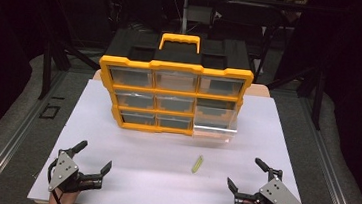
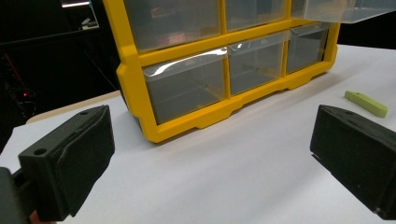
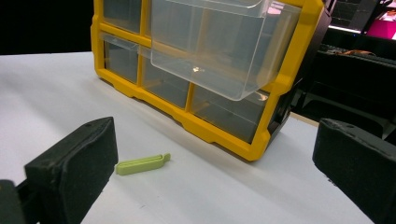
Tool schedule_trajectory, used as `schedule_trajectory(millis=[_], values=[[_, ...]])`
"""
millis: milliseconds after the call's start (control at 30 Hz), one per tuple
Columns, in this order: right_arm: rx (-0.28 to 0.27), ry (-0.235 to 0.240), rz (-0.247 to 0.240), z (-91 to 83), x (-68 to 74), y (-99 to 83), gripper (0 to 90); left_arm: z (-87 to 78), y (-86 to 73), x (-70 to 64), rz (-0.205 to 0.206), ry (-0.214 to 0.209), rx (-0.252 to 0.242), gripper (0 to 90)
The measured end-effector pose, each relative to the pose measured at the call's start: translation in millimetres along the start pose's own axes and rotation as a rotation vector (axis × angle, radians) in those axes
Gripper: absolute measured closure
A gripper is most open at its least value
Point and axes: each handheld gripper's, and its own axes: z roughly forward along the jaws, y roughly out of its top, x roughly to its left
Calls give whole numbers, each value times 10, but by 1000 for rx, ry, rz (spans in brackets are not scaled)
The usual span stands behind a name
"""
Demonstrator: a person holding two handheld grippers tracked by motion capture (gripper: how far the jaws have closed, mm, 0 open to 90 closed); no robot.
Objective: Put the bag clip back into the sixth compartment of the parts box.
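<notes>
White table (image 1: 126,177), organiser (image 1: 174,96) with one drawer (image 1: 216,120) pulled out, green clip (image 1: 197,164) lying loose, left gripper (image 1: 94,158) and right gripper (image 1: 245,174) both spread wide, empty

The organizer frame (image 1: 176,72) looks like smooth yellow plastic with a slight sheen; its drawers (image 3: 219,46) are clear, glossy plastic catching reflections. The small green clip (image 3: 142,164) looks like matt plastic. The bench (image 1: 161,180) top is white, smooth and matt. The tongs' pads (image 2: 70,158) appear black, matt, slightly grainy.
</notes>
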Motion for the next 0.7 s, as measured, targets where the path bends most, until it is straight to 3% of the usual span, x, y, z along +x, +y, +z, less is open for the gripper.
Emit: schedule_trajectory(millis=[433,700], values=[[14,1,-2,26,-25,-6,0,74,17,-77,7,-9,26,0],[29,0,-5,48,-30,-11,0,228,38,-206,10,-58,67,0]])
